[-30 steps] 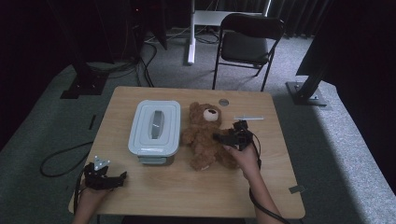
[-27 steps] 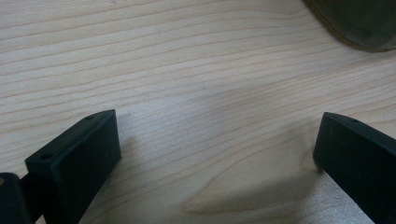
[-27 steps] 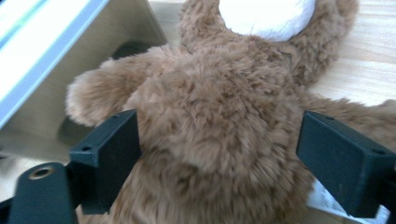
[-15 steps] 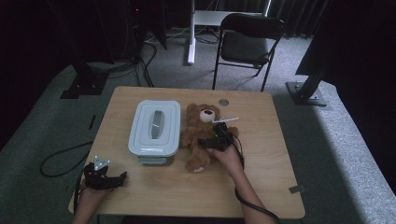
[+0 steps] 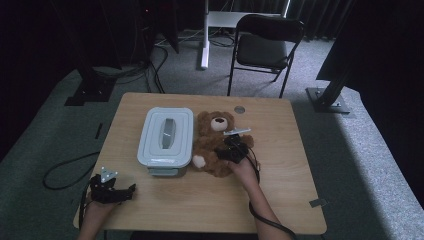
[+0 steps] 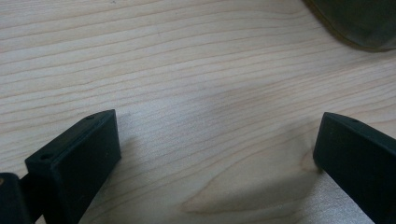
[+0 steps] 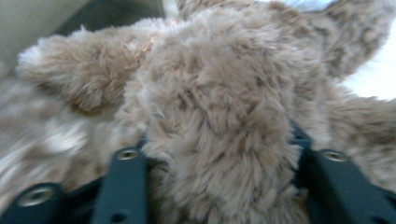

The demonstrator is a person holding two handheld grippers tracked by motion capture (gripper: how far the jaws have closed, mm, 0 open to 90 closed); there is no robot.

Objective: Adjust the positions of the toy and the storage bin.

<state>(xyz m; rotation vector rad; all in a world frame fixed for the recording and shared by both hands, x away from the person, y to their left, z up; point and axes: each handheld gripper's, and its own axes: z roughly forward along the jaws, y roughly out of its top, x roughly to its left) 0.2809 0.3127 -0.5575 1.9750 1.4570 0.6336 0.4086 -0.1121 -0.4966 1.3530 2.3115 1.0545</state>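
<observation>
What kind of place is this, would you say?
Probably a lab or studio set up for recording: a lone wooden table on grey carpet, dark curtains behind, cables on the floor, a folding chair and black metal stands around it.

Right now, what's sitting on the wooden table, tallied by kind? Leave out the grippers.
Brown plush teddy bear: 1
Pale blue-grey plastic container with clip-on lid: 1
Small round grey disc, near the table's far edge: 1
Total: 3
</observation>
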